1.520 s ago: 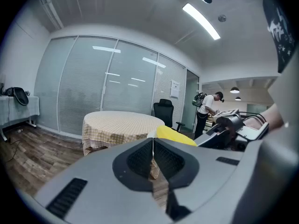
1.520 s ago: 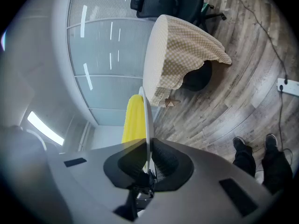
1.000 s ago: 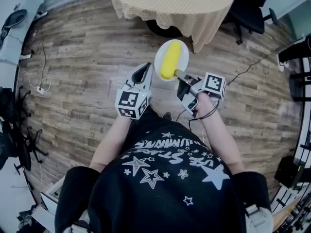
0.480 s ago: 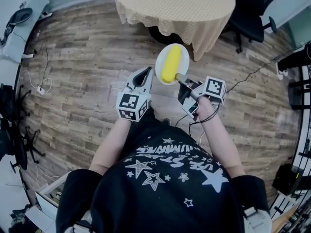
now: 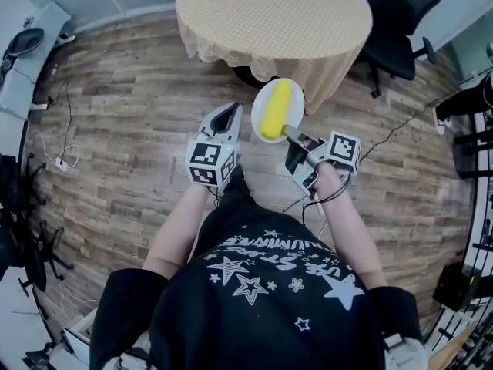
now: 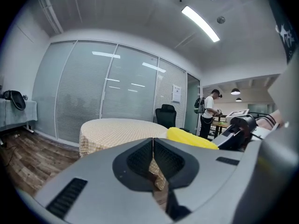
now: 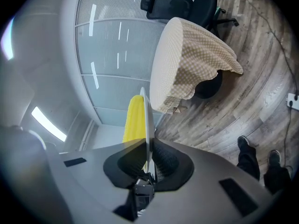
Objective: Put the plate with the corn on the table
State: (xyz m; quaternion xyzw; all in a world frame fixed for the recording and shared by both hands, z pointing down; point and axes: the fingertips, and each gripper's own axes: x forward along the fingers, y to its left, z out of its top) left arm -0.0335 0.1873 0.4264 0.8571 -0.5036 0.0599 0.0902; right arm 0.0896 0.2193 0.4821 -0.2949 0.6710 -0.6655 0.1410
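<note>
In the head view, the right gripper (image 5: 290,132) clamps the near rim of a white plate (image 5: 293,92) carrying 1 yellow corn cob (image 5: 274,111). The plate is in the air over the wooden floor (image 5: 115,122), just beside the near edge of the round table (image 5: 273,10) with its beige checked cloth and seemingly just short of it. The left gripper (image 5: 230,112) hovers just left of the plate, apart from it. A black office chair (image 5: 397,29) stands at the table's right. In the left gripper view, the 2 jaws are pressed together with nothing between them. The table lies ahead, with the corn cob to its right and a standing person (image 6: 209,112) far behind. In the right gripper view, the jaws grip the plate's rim edge-on, the cob lies on the plate's left face, and the person's shoes (image 7: 246,147) show on the floor.
</note>
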